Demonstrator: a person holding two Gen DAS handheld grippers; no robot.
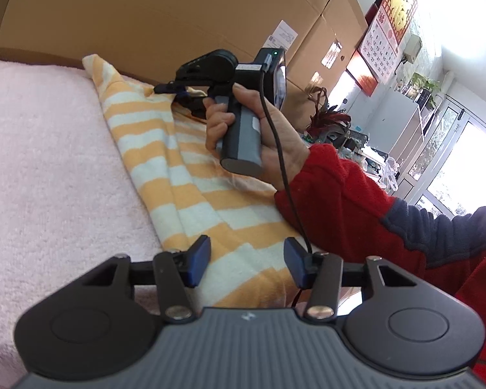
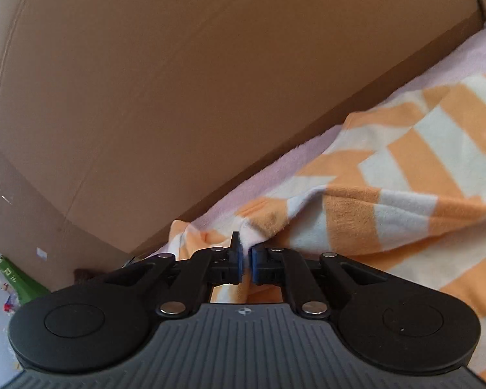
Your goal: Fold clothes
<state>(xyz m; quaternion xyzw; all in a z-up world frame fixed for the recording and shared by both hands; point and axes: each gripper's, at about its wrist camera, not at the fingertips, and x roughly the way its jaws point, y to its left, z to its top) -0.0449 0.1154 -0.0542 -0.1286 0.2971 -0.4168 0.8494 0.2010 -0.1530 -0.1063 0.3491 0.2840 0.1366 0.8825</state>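
Observation:
An orange-and-white striped garment lies bunched lengthwise on a pink fleece cover. My left gripper is open and empty, its blue pads just above the garment's near end. My right gripper is shut on a pinched fold of the striped garment near its far edge. The right gripper also shows in the left wrist view, held by a hand in a red sleeve, its tips closed on the cloth at the far end.
Large cardboard boxes stand right behind the pink cover, also filling the right wrist view. A wall calendar, plants and glass doors are off to the right. The right gripper's black cable hangs across the garment.

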